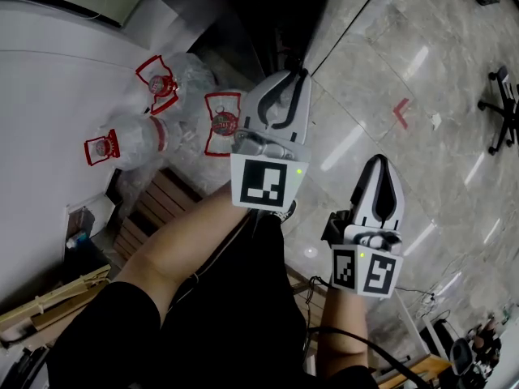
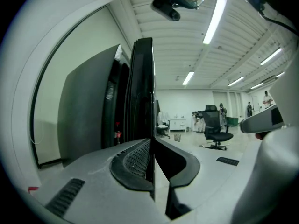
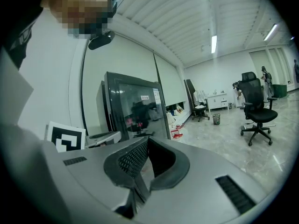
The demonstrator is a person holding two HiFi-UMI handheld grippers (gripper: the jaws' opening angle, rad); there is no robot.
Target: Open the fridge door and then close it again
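Note:
The black fridge (image 3: pixel 133 113) with a glass door stands ahead on the left; in the head view it is only a dark mass (image 1: pixel 259 14) at the top. In the left gripper view its door (image 2: pixel 142 90) shows edge-on, close ahead, beside the dark grey side wall (image 2: pixel 88 106). My left gripper (image 1: pixel 302 71) is shut, its tips level with the door's free edge; I cannot tell if they touch. The left gripper (image 2: pixel 153 143) lines up with that edge. My right gripper (image 1: pixel 379 160) hangs lower right, shut and empty. The right gripper (image 3: pixel 145 141) points at the fridge from a distance.
Large water bottles with red handles (image 1: pixel 162 83) lie at the left by a white wall. A wooden pallet (image 1: pixel 154 205) sits below them. Office chairs (image 3: pixel 256 108) stand on the shiny stone floor (image 1: pixel 389 71) at the right. The person's legs fill the lower middle.

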